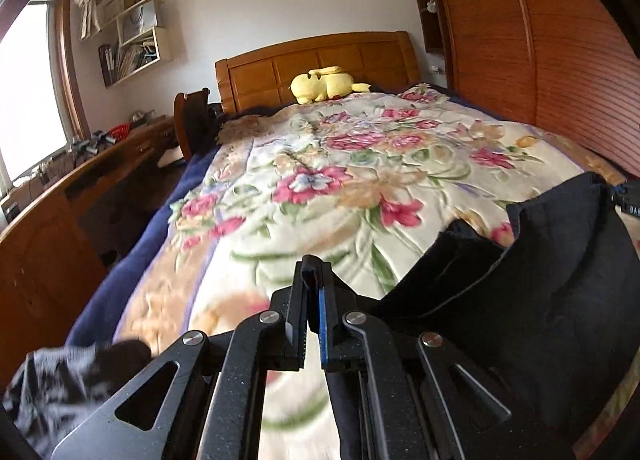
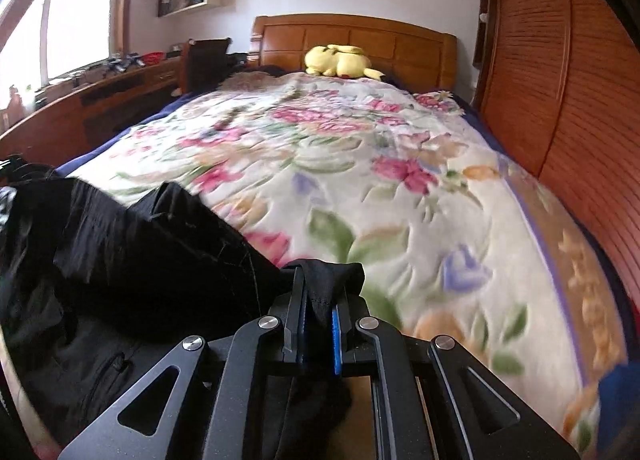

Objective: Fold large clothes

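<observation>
Both tools, left tool (image 1: 313,280) and right tool (image 2: 320,292), pinched the black fabric garment (image 2: 132,244), which hung between them above the floral bed blanket (image 1: 340,164).

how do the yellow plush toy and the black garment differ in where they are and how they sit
The yellow plush toy lies free at the wooden headboard; the black cloth garment is near the bed's foot, pinched by the left gripper and right gripper. The toy keeps its shape; the garment hangs crumpled. Both are over the floral blanket.
</observation>
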Motion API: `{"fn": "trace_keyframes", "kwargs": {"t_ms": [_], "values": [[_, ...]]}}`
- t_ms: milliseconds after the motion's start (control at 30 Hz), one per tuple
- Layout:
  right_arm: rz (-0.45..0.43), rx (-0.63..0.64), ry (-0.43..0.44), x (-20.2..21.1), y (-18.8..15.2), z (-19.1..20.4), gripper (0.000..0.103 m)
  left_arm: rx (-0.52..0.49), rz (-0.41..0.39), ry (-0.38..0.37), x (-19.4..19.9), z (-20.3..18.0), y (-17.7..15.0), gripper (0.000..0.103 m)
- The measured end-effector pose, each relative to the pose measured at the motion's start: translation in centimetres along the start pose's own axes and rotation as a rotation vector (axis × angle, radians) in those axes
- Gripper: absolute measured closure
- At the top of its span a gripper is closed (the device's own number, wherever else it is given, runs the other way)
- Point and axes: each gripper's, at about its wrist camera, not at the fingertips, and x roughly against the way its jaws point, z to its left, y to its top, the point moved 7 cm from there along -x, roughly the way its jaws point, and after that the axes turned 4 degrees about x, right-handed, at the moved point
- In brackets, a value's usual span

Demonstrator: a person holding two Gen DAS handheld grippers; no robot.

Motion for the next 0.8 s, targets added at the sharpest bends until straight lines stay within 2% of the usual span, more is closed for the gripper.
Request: {"fn": "trace_keyframes", "kwargs": {"t_ms": [133,233,333,400,467,533,600,633,700,800], "values": [[0.052,-0.039,-0.052,-4.8,3.3,-1.0,0.094,0.012,0.03,0.02,-3.2,0.2,1.8,0.098],[0.092,-0.012,-0.091,-6.8,3.9,-0.3,0.094,-0.016,0.09,-0.013,-5.2,-0.8,1.7,0.098],[0.13,0.005,-0.091,-7.7,3.7,1.0,0.094,-0.047,0.117,-0.015,-5.8,-1.3,1.0,0.098],[0.147,-0.007,-0.084,-7.8,3.4,1.3,0.092,-0.041,0.138,-0.023,-5.9,-1.3,0.3,0.09],[0.147,-0.036,-0.062,-7.7,3.3,0.8,0.088,-0.029,0.153,-0.06,-5.9,-1.3,-0.2,0.086],[0.144,-0.07,-0.059,-6.9,3.4,0.2,0.08,-0.022,0.166,-0.081,-5.8,-1.4,-0.5,0.083],[0.14,-0.093,-0.063,-5.8,3.6,-0.4,0.064,-0.025,0.165,-0.082,-5.2,-1.4,-0.6,0.075],[0.132,-0.093,-0.059,-5.1,3.6,-0.5,0.06,-0.025,0.164,-0.091,-4.8,-1.5,-0.8,0.075],[0.127,-0.077,-0.051,-4.0,3.6,-0.4,0.044,-0.022,0.164,-0.111,-3.8,-1.6,-1.1,0.074],[0.134,-0.048,-0.038,-2.1,2.2,0.3,0.039,-0.02,0.171,-0.132,-2.6,-1.8,-2.0,0.074]]}}
